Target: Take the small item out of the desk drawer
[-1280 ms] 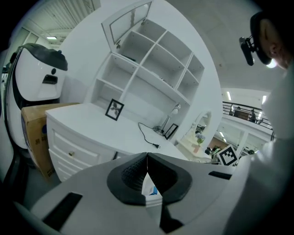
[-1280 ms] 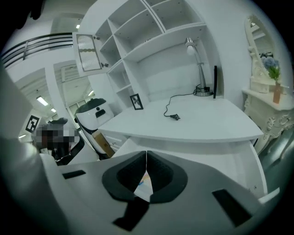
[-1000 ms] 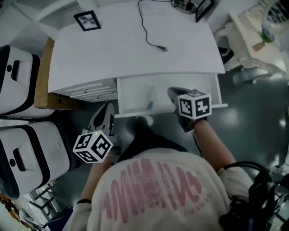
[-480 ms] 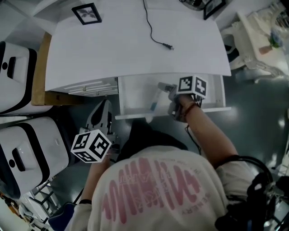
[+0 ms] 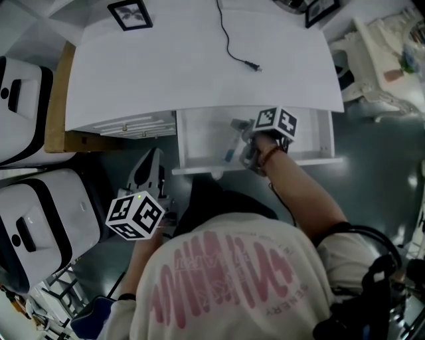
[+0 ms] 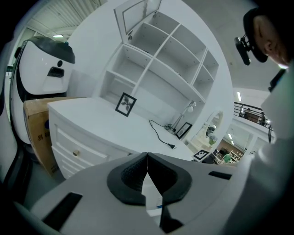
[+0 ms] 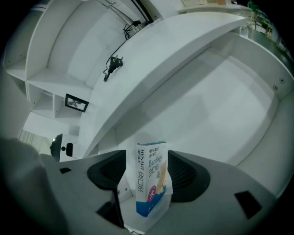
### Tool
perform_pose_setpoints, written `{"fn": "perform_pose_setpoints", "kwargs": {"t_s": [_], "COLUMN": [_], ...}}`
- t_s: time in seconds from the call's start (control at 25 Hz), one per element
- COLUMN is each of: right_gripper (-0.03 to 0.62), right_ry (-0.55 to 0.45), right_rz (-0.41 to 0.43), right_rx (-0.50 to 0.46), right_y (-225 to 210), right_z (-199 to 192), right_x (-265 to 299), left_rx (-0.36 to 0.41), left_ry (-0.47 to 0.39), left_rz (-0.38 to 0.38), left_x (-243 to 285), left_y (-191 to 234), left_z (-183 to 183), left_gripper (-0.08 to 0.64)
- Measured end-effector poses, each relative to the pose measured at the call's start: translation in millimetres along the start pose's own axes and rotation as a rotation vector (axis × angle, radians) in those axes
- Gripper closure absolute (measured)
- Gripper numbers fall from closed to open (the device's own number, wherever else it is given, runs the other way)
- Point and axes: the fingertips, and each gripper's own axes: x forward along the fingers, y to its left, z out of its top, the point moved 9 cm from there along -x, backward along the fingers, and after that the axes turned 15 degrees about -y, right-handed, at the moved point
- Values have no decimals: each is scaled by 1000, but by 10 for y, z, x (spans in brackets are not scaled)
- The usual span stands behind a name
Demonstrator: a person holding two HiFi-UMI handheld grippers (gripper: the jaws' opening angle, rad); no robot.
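The desk drawer (image 5: 199,170) stands pulled out under the white desk top (image 5: 186,66). A small white and blue bandage box (image 7: 150,179) stands upright inside it and shows in the head view as a thin box (image 5: 229,151). My right gripper (image 5: 238,141) reaches into the drawer. Its jaws are opening around the box (image 7: 147,172), and the left pad stands clear of the box. My left gripper (image 5: 153,159) hangs below the desk front, away from the drawer, with its pads (image 6: 147,158) shut together on nothing.
A black cable (image 5: 236,46) and a picture frame (image 5: 129,13) lie on the desk top. Closed drawers (image 5: 126,125) sit left of the pulled-out one. A cardboard box (image 5: 56,99) and white machines (image 5: 26,212) stand at the left. White shelves (image 6: 170,50) rise behind the desk.
My right gripper moved from the drawer's front edge into the drawer and its jaws came apart around the bandage box. The left gripper stayed put.
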Motion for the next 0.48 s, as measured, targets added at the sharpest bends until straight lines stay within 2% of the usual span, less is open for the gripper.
{"fn": "perform_pose_setpoints", "kwargs": {"t_s": [0.08, 0.16, 0.36, 0.48], "right_gripper": [320, 398, 451, 457], "right_ry": [2, -2, -9, -18], "right_rz": [-13, -28, -30, -41], "right_rx": [-5, 3, 42, 51], "right_y": [3, 2, 15, 7], "right_z": [-20, -26, -27, -30], "right_x": [25, 37, 34, 29], "left_rx": [-3, -7, -4, -3], "left_ry": [-1, -5, -14, -20], "left_rz": [2, 3, -1, -2], "left_x": [0, -2, -18, -34], "left_y": [20, 39, 62, 80], "left_z": [-4, 9, 62, 85], "left_gripper": [531, 531, 531, 531]}}
